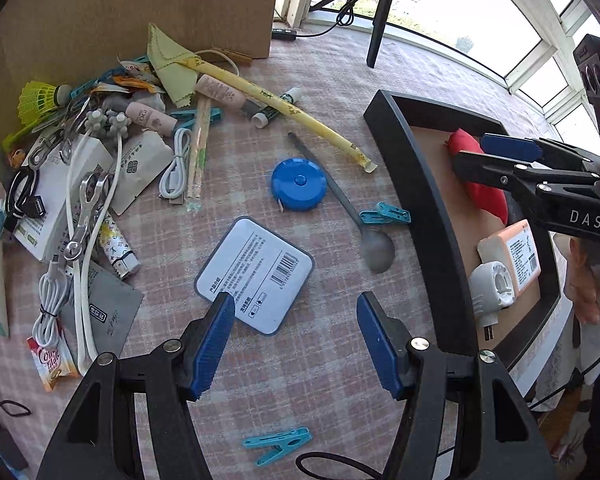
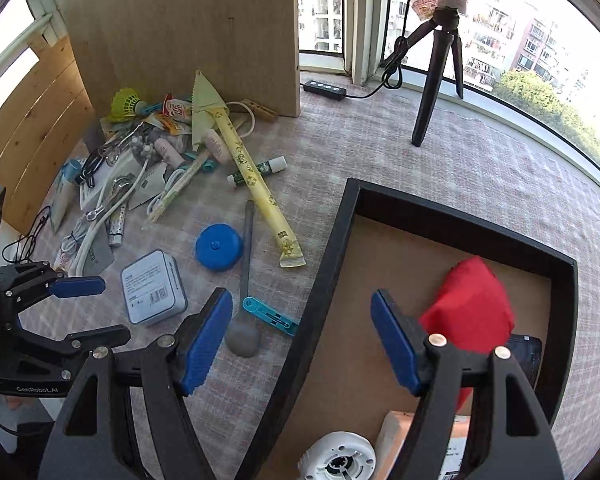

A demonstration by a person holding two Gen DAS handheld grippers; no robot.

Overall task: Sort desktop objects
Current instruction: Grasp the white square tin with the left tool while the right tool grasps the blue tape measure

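- Blue-padded left gripper (image 1: 296, 340) hangs open and empty over the desk (image 1: 340, 92), one pad above the corner of the white tin (image 1: 256, 274).
- Right gripper (image 2: 302, 342) also open, nothing held; it straddles the near wall of the black tray (image 2: 324, 280).
- Tray holds a red pouch (image 2: 472, 304), an orange box (image 1: 518, 256) and a white plug-like part (image 1: 492, 284), probably an adapter.
- Blue tape measure (image 1: 299, 184), grey spoon (image 1: 376, 250) and a teal clip (image 1: 386, 214) lie loose between tin and tray.
- Remaining clutter is piled by the cardboard panel (image 1: 140, 0).
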